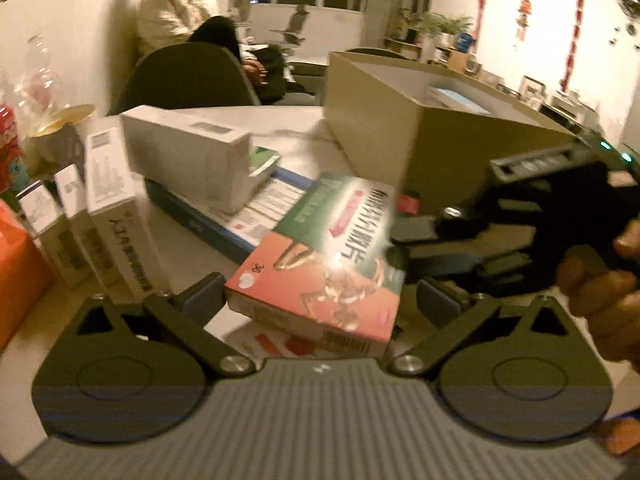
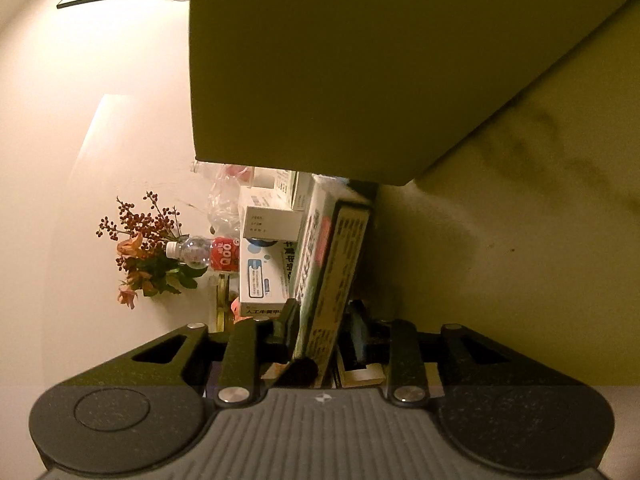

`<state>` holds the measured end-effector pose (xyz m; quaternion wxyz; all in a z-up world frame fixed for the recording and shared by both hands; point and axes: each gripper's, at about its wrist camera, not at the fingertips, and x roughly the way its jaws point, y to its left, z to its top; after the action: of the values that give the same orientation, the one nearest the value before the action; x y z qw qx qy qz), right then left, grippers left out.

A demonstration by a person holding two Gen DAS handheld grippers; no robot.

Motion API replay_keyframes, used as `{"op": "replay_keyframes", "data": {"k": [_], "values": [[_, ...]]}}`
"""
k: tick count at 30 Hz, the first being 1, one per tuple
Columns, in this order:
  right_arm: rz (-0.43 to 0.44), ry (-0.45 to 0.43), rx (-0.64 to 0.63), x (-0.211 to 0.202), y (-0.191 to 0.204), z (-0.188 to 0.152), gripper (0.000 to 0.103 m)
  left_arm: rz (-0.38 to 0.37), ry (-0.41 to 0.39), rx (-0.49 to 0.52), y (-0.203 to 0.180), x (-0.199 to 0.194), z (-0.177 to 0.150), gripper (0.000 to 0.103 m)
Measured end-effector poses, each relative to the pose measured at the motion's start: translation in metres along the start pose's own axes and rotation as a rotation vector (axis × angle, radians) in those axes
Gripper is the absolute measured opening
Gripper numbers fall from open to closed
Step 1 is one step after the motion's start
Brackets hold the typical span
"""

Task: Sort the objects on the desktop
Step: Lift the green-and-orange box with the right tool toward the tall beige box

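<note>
A flat medicine box [image 1: 332,256] printed green and orange-red hangs tilted just above the table. My right gripper [image 1: 400,242] comes in from the right, held by a hand [image 1: 604,292], and is shut on the box's far right edge. In the right wrist view that box [image 2: 332,276] stands edge-on between the closed fingers [image 2: 288,328] of the right gripper [image 2: 322,330]. My left gripper [image 1: 320,300] is open, its two fingers spread wide on either side of the box's near end and not clamping it.
An open cardboard carton [image 1: 400,128] stands at the back right, filling the top of the right wrist view [image 2: 360,60]. A white box [image 1: 192,152] lies on a blue flat pack [image 1: 192,220]; upright white boxes [image 1: 112,208] line the left. A person [image 1: 172,12] sits behind a chair [image 1: 188,76].
</note>
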<state>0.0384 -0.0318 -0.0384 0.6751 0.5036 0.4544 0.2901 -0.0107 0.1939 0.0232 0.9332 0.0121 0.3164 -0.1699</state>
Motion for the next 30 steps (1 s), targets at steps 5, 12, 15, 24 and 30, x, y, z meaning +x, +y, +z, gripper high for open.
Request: {"op": "replay_keyframes", "data": {"k": [5, 12, 15, 24, 30], "values": [[-0.012, -0.011, -0.003, 0.001, -0.001, 0.000, 0.034, -0.005, 0.003, 0.051, -0.016, -0.007, -0.007, 0.103], [-0.006, -0.010, -0.020, 0.003, 0.000, -0.002, 0.031, -0.052, -0.024, 0.118, -0.038, -0.018, -0.010, 0.102], [0.013, 0.001, -0.050, 0.002, 0.009, -0.005, 0.023, -0.055, -0.045, 0.111, -0.041, -0.023, -0.013, 0.102], [-0.039, 0.023, -0.228, -0.005, 0.052, -0.006, 0.022, -0.100, -0.174, -0.011, -0.035, -0.053, -0.017, 0.103], [-0.034, 0.017, -0.283, -0.017, 0.073, 0.002, 0.022, -0.076, -0.200, -0.065, -0.027, -0.053, -0.016, 0.103]]}}
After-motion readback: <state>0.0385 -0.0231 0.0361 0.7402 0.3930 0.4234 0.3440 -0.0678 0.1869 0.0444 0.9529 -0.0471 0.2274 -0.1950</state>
